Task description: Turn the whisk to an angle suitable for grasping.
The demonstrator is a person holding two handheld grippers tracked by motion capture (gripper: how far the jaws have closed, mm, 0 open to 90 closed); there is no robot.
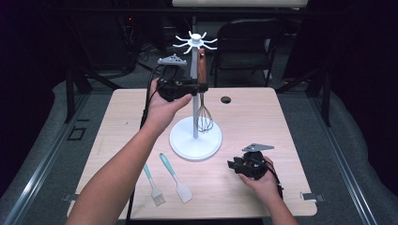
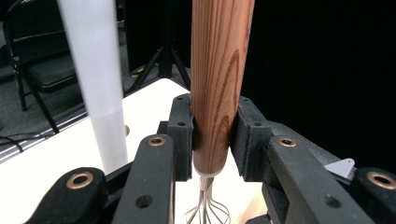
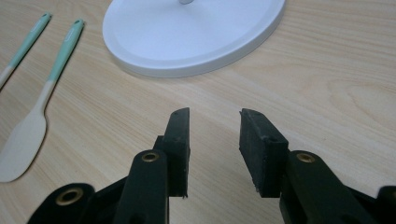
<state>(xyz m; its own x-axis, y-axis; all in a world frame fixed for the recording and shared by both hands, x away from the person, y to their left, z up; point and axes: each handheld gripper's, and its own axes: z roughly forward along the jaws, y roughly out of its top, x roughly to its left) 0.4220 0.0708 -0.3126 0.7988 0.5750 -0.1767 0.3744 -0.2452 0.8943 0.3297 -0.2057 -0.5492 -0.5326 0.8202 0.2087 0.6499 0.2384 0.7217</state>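
Table (image 1: 263, 117): light wood top, all four edges within the high view, near edge partly cut off behind the two forearms; broad bare stretch noted on the right half and along the far edge, one small dark hole (image 1: 225, 100) there

Stand (image 1: 195, 140): one, white, round base near the table's middle, upright pole (image 2: 95, 84) rising to a ring of hooks (image 1: 195, 41); hook count not legible against the dark background; in the right gripper view pole cut off at the top edge, base rim (image 3: 196, 65) seen close ahead

Whisk (image 1: 202, 93): one, wooden handle (image 2: 217, 79) upright, just beside the pole, wires hanging above the base without touching it; top of handle cut off in the left gripper view, so contact with a hook could not be confirmed there; wire loops (image 2: 208, 212) mostly hidden below the jaws

Left gripper (image 1: 195, 87): raised above the table, clamped on the lower end of the whisk handle, both pads (image 2: 182, 135) pressed flat against the wood

Right gripper (image 1: 233, 165): resting low near the right front of the table, well apart from the base, jaws standing moderately apart with bare table between the pads (image 3: 180, 135)

Spatula (image 1: 177, 180): one, teal handle, pale blade, lying flat near the front edge, left of the base

Brush (image 1: 152, 185): one, teal handle, beside the spatula; head cut off in the right gripper view
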